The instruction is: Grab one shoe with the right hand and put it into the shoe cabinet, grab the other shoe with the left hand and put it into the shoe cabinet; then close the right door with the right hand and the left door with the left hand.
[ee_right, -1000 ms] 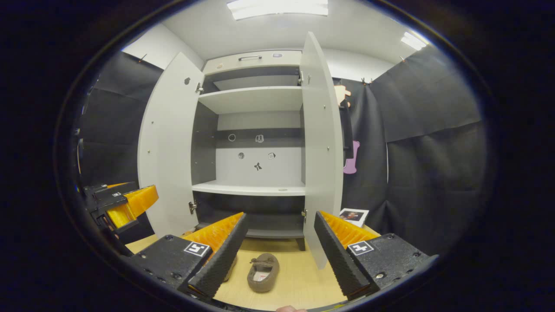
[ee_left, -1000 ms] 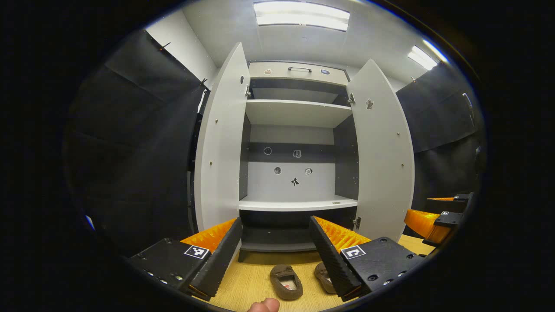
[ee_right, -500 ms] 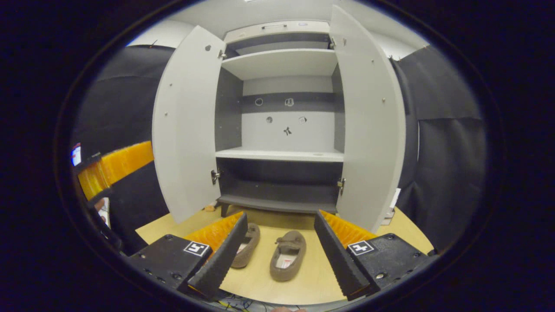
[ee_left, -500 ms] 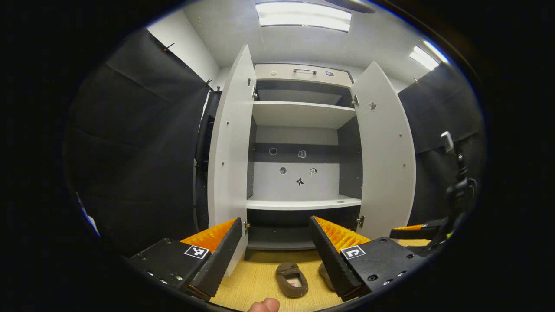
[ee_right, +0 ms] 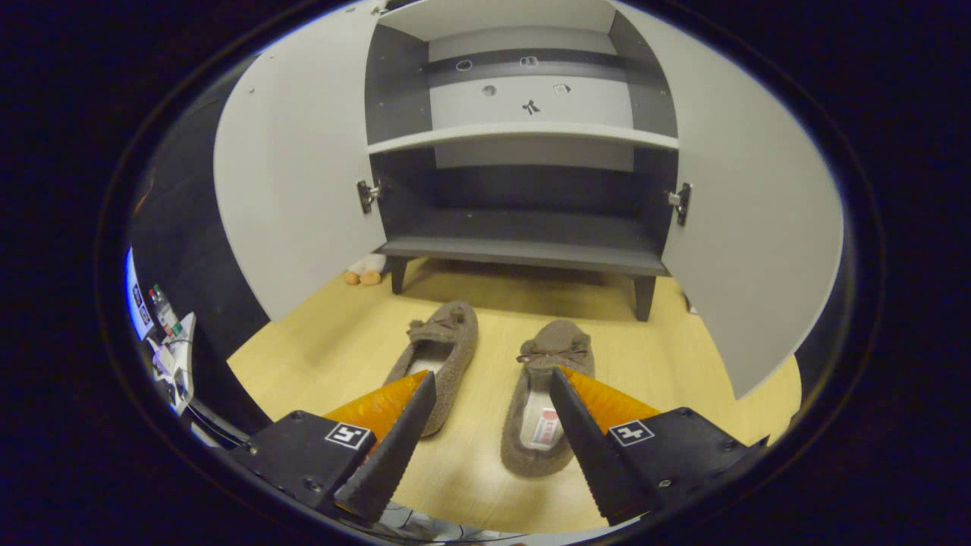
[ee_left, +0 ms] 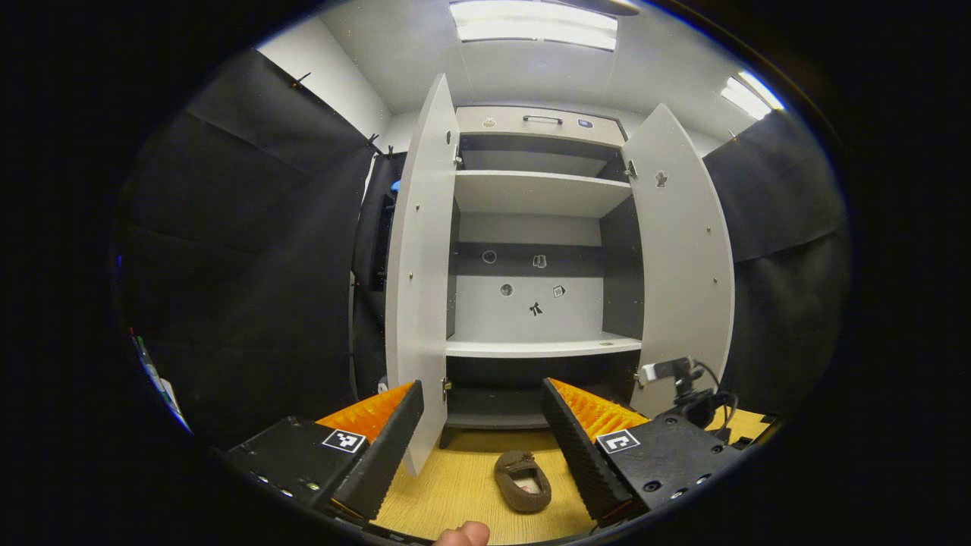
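Shoes on floor, right hand-held gripper above — spread wide, empty, left hand-held gripper likewise

Black cloth hangs as walls on both sides, with a white wall showing above it at the left. Long ceiling lights glow overhead on a white ceiling, and another light sits at the right. The floor is pale yellow wood grain, and a small plush toy lies on it near the left edge, with some clutter at the far left.
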{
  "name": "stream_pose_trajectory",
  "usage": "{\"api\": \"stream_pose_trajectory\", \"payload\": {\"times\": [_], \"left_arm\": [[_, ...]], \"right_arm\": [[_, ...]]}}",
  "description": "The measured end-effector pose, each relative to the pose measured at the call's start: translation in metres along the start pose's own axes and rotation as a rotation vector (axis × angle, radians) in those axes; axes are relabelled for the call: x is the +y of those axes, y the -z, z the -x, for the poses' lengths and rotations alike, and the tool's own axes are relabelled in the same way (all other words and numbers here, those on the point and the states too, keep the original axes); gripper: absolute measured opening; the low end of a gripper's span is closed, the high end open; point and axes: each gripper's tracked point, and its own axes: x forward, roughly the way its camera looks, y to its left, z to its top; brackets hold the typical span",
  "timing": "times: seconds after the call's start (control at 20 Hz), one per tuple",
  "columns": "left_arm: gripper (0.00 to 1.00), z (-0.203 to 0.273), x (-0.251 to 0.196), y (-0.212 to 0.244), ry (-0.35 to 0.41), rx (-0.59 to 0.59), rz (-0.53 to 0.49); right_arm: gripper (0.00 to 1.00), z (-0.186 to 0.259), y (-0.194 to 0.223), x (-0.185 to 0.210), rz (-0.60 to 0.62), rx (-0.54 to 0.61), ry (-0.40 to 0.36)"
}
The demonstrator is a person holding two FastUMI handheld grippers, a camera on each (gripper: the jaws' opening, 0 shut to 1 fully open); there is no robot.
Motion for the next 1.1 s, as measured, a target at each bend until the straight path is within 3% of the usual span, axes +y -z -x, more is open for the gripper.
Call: {"api": "stream_pose_trajectory", "payload": {"times": [0.15, 0.55, 0.75, 0.85, 0.95, 1.1], "left_arm": [[0.94, 0.002, 0.004, 0.002, -0.007, 0.010, 0.009], [0.94, 0.005, 0.009, 0.013, -0.019, 0.050, 0.010], [0.94, 0.005, 0.011, 0.015, -0.028, 0.058, 0.001], [0.94, 0.005, 0.012, 0.018, -0.032, 0.065, -0.007], [0.94, 0.005, 0.012, 0.021, -0.034, 0.076, -0.017], [0.95, 0.004, 0.012, 0.026, -0.032, 0.087, -0.022]], "right_arm": [[0.94, -0.029, 0.015, -0.005, -0.006, 0.061, 0.006], [0.59, -0.085, 0.031, -0.021, -0.030, 0.151, 0.071], [0.52, -0.104, 0.031, -0.027, -0.048, 0.133, 0.108], [0.38, -0.110, 0.033, -0.032, -0.039, 0.129, 0.136], [0.17, -0.112, 0.031, -0.036, -0.031, 0.106, 0.146], [0.05, -0.105, 0.024, -0.037, -0.037, 0.044, 0.124]]}}
